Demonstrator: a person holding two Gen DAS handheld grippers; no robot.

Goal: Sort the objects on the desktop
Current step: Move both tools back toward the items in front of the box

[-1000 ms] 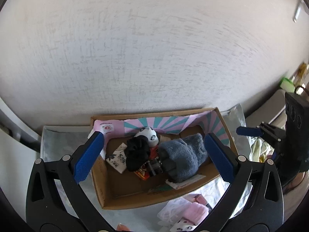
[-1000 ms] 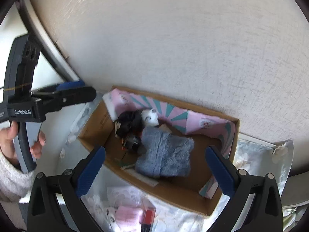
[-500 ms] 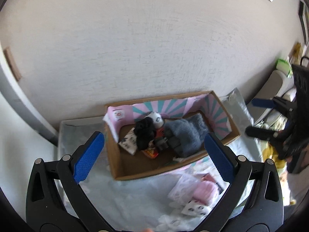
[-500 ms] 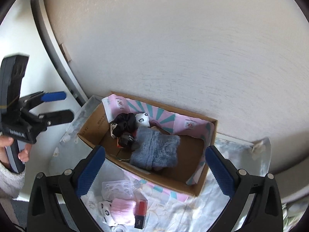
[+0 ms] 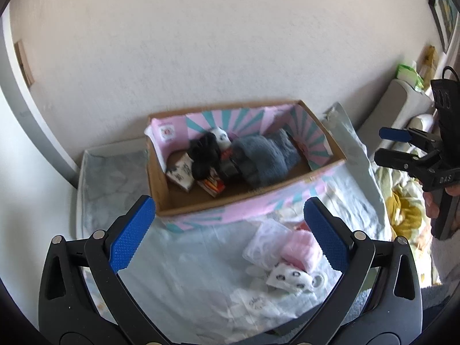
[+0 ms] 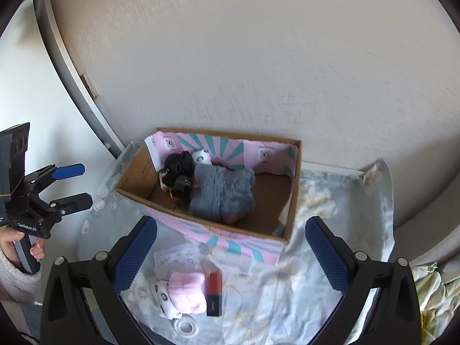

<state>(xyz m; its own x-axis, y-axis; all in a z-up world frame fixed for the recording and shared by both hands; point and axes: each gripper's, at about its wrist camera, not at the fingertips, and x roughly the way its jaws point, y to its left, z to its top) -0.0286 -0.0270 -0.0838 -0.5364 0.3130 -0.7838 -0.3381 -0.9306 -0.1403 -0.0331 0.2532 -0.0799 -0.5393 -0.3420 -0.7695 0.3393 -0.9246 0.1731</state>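
Note:
A cardboard box [image 5: 161, 184] [image 6: 293, 189] with pink and teal lining stands against the wall. In it lie a grey fluffy cloth [image 5: 264, 155] [image 6: 224, 192], a black scrunchie [image 5: 204, 155] [image 6: 178, 164], a panda toy [image 5: 221, 136] and small packs. In front of it on the cloth-covered table lie a pink cloth [image 5: 300, 248] [image 6: 188, 291], a panda-print sock [image 5: 287, 279] [image 6: 162, 296], a clear plastic case [image 5: 266, 244] [image 6: 176, 258] and a red and black box [image 6: 214, 291]. My left gripper [image 5: 230, 237] and right gripper [image 6: 231, 257] are both open and empty, above the loose items.
A pale floral cloth [image 6: 330, 230] covers the table. A white wall rises right behind the box. A roll of tape [image 6: 187, 327] lies at the near edge. Bedding and a sofa [image 5: 402, 103] are off to the right.
Both grippers have pulled back and up from the box. The loose items in front of it have come into view. The jaws stay open.

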